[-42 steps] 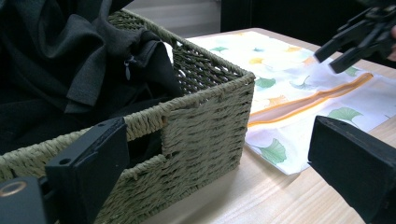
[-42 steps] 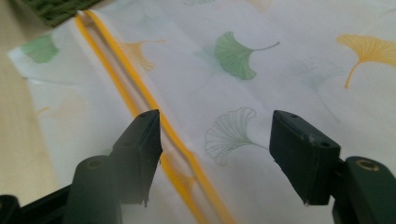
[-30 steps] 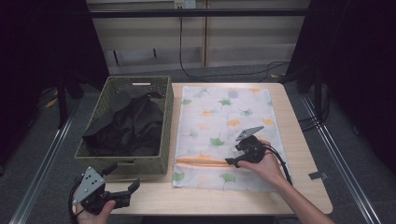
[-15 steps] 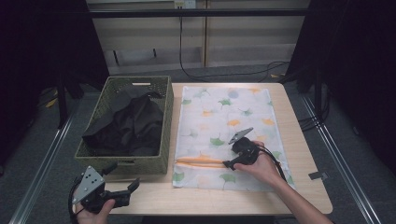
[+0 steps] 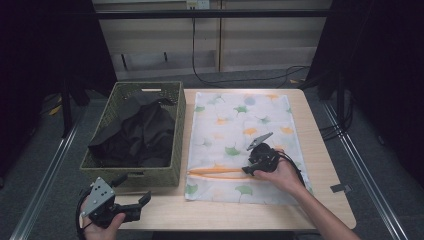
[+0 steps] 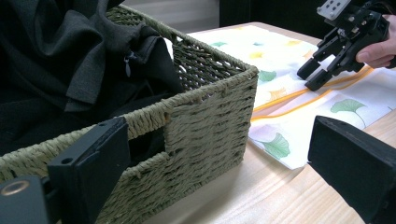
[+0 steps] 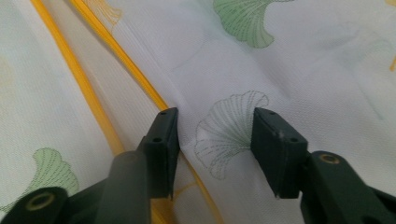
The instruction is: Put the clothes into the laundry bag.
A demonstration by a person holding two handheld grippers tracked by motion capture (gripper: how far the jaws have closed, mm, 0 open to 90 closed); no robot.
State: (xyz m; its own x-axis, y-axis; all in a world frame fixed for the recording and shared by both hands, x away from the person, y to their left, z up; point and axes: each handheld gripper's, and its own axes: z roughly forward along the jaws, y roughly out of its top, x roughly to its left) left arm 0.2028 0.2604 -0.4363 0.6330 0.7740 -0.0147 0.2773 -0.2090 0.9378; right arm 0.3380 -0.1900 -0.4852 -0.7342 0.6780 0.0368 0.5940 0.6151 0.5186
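Two black grippers are at work over a pale wooden bench (image 5: 320, 150). The right gripper (image 5: 248, 170) is pressed down on a white mesh laundry bag printed with green and orange ginkgo leaves (image 5: 240, 125), which lies flat on the bench just beside a green woven basket (image 5: 150, 176) holding a dark crumpled garment (image 5: 135, 135). Its jaws have just been closing and now stand partly apart, straddling a patch of mesh next to the bag's orange zipper trim (image 5: 215, 173); the pads do not yet pinch anything.

To do this pinch well, the lower jaw should probably slip under the trim edge so only the top layer of the opening is caught, not both layers. The closing should go slowly, then lift a little to check that the mouth parts.

The left gripper (image 5: 131, 202) hovers with jaws wide apart and nothing between them, off the near corner of the basket, well apart from the bag. It looks ready to take the garment once the opening is held up.
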